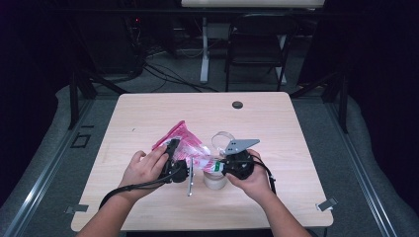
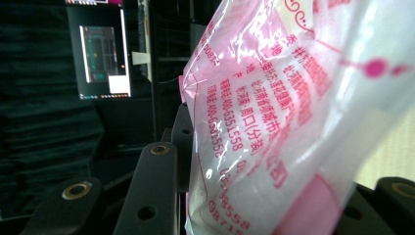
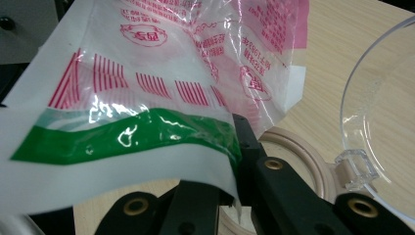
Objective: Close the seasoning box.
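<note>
Your pale wooden table [image 1: 148, 113] carries the work near its middle, toward six o'clock. The pink-printed crinkly clear plastic bag [image 1: 190, 148] hangs between both tools above it: thin, limp, slippery film, so grip near the seams and edges, never the loose belly. Your left gripper [image 1: 174, 157] clamps the bag's nine-o'clock end; your right gripper [image 1: 220, 167] pinches its green-striped edge [image 3: 147, 132]. The round beige container [image 1: 215, 180] with hinged clear lid [image 1: 223, 138] sits just below.
</note>
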A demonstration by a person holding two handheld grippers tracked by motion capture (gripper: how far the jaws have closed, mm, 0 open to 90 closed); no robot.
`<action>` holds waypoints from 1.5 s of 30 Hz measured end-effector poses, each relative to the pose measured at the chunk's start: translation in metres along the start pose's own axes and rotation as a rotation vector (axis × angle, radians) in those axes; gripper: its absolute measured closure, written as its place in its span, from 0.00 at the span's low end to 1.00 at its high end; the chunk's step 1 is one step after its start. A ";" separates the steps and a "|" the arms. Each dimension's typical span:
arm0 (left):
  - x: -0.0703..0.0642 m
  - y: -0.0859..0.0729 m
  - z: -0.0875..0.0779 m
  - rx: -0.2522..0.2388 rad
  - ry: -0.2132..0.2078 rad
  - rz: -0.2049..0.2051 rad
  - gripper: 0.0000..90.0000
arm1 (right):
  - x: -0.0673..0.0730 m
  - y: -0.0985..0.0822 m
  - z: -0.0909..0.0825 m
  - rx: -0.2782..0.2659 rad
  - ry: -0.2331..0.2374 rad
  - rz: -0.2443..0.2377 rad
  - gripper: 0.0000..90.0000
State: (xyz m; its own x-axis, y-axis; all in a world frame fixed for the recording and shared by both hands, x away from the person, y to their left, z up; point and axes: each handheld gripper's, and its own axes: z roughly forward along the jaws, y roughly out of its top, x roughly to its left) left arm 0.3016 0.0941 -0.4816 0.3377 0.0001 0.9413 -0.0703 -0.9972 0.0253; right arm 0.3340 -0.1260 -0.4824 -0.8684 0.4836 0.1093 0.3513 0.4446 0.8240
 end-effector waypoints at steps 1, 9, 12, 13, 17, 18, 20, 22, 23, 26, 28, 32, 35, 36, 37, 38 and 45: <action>-0.001 -0.001 0.000 0.001 -0.006 -0.015 0.79 | 0.000 0.000 0.002 0.002 -0.003 -0.002 1.00; -0.008 -0.004 0.004 0.010 -0.025 -0.079 0.79 | 0.001 0.000 0.004 0.001 -0.006 -0.005 1.00; -0.013 -0.006 0.007 0.005 -0.030 -0.112 0.79 | 0.000 -0.001 0.006 0.006 -0.005 -0.001 1.00; -0.013 -0.006 0.007 0.005 -0.030 -0.112 0.79 | 0.000 -0.001 0.006 0.006 -0.005 -0.001 1.00; -0.019 -0.009 0.007 0.013 -0.056 -0.146 0.80 | 0.001 -0.001 0.008 0.005 -0.003 -0.002 1.00; -0.019 -0.009 0.007 0.018 -0.050 -0.141 0.80 | 0.001 -0.001 0.008 0.006 -0.004 -0.001 1.00; -0.021 -0.011 0.008 0.021 -0.063 -0.170 0.80 | 0.002 -0.001 0.009 0.006 -0.006 0.000 1.00; -0.023 -0.012 0.008 0.014 -0.064 -0.195 0.80 | 0.002 -0.001 0.010 0.006 -0.004 -0.002 1.00; -0.025 -0.012 0.009 0.011 -0.065 -0.207 0.80 | 0.002 -0.001 0.010 0.007 -0.005 -0.003 1.00; -0.027 -0.013 0.009 0.031 -0.078 -0.190 0.80 | 0.003 -0.001 0.011 0.007 -0.005 -0.003 1.00; -0.029 -0.014 0.009 0.032 -0.084 -0.202 0.80 | 0.003 -0.001 0.012 0.010 -0.004 -0.007 1.00; -0.034 -0.016 0.011 0.031 -0.094 -0.231 0.81 | 0.004 -0.001 0.013 0.000 -0.007 -0.006 1.00; -0.039 -0.018 0.013 0.022 -0.109 -0.249 0.81 | 0.006 0.000 0.014 0.000 -0.008 -0.007 1.00; -0.040 -0.019 0.013 0.023 -0.112 -0.250 0.81 | 0.006 0.000 0.014 0.001 -0.006 -0.010 1.00; -0.042 -0.019 0.013 0.020 -0.112 -0.255 0.81 | 0.007 0.000 0.014 -0.001 -0.004 -0.011 1.00; -0.042 -0.020 0.013 0.017 -0.118 -0.262 0.81 | 0.006 0.000 0.014 0.003 0.001 -0.011 0.98; -0.049 -0.024 0.019 0.017 -0.189 -0.336 0.82 | 0.005 0.001 0.012 -0.027 0.015 0.003 0.83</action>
State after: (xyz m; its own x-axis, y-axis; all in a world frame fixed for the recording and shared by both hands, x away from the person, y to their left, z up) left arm 0.3047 0.1169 -0.5343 0.5063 0.3148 0.8028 0.0887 -0.9450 0.3147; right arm 0.3342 -0.1144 -0.4875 -0.8726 0.4736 0.1196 0.3444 0.4228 0.8382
